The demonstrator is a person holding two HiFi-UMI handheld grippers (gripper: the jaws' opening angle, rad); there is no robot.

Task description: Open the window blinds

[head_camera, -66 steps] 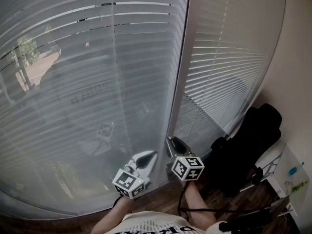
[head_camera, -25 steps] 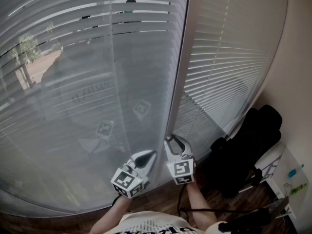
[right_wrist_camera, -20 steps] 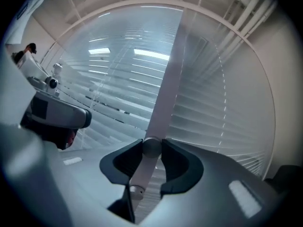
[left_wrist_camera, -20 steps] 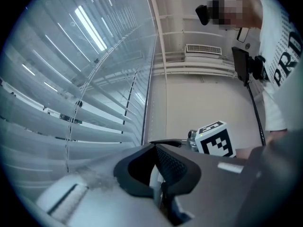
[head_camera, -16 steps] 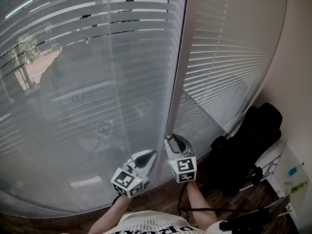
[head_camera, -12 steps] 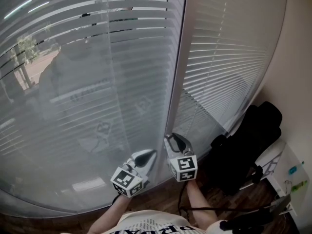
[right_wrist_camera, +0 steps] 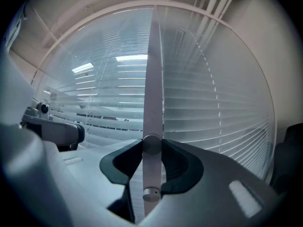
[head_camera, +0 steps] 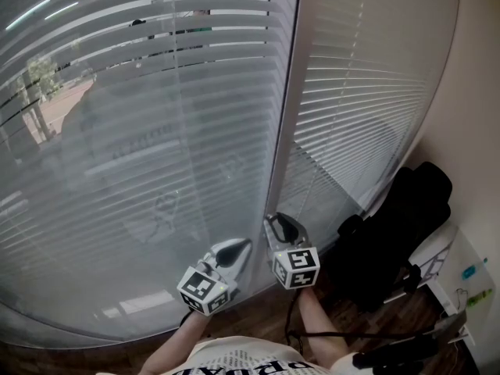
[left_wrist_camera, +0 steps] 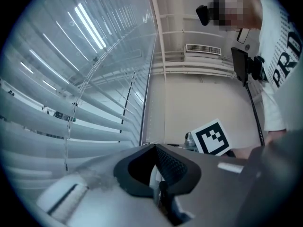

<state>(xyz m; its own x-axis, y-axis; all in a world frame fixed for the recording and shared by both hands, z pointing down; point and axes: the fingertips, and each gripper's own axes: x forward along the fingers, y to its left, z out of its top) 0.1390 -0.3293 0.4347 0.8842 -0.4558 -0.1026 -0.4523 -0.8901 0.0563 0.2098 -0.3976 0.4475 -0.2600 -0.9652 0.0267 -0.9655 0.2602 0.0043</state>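
**slatfan:** Head view first. What was in front of the person?

**gripnerd:** Two sets of window blinds. The left blind filled most of the shot, and the right blind hung on the other side of a pale window post. The left one's slats were angled enough that a tree showed through at the far left. Both grippers were low down by the foot of the post. The left gripper was in front of the left blind, and the right gripper was just beside it, right at the post. A black bag sat on the wooden floor off to the right.

**slatfan:** And the left gripper view?

**gripnerd:** The left gripper had its jaws together at the tips, with nothing in them that I could name. There was a pale sliver deeper in the gap, no idea what it was. Slats ran off to the left, and the person's white printed shirt was at the right edge.

**slatfan:** Right gripper view?

**gripnerd:** That was the good one. The tilt wand stood upright dead centre. The right gripper had its jaws clamped on it from both sides, near the bottom end, with the capped tip poking out below. The jaws sat fairly wide because the wand filled the gap. Blind slats hung behind it on both sides.
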